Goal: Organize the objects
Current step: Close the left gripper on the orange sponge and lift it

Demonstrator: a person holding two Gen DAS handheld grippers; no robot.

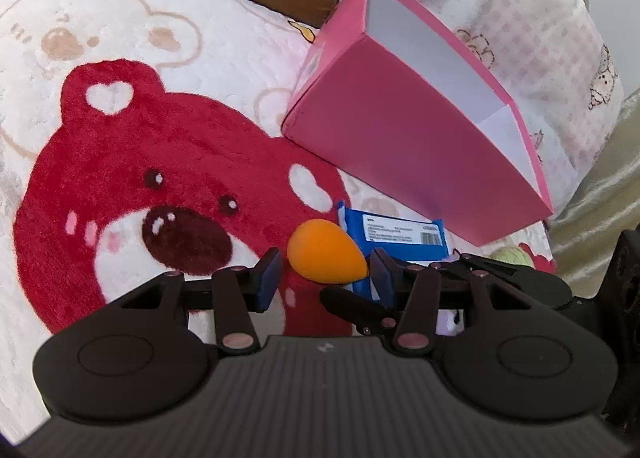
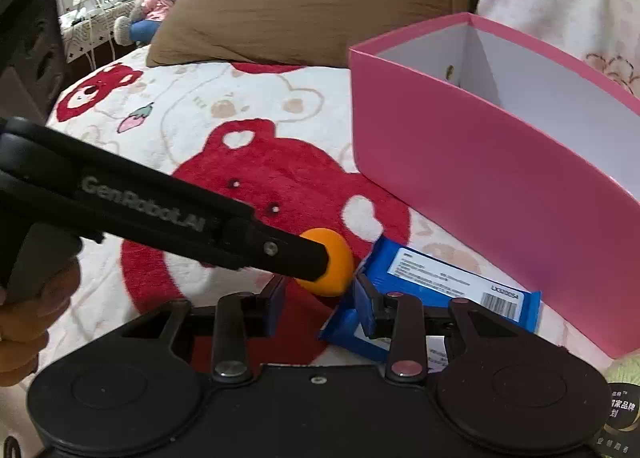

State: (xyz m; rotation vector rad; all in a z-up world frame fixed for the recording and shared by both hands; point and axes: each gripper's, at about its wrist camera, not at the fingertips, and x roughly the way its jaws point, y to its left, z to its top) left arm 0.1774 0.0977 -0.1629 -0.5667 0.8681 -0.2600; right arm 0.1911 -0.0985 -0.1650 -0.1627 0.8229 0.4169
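Where blanket (image 1: 100, 57) shows: one orange sponge (image 1: 324, 254), one blue packet (image 1: 400, 236), one pink box (image 1: 400, 129).

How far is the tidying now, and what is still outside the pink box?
Done: nothing yet; the pink box's visible inside is bare. In hand: the left gripper straddles the orange makeup sponge, contact unclear; the right gripper, open, sits at the blue packet's corner. Left: sponge, packet and a pale green item all lie on the blanket.
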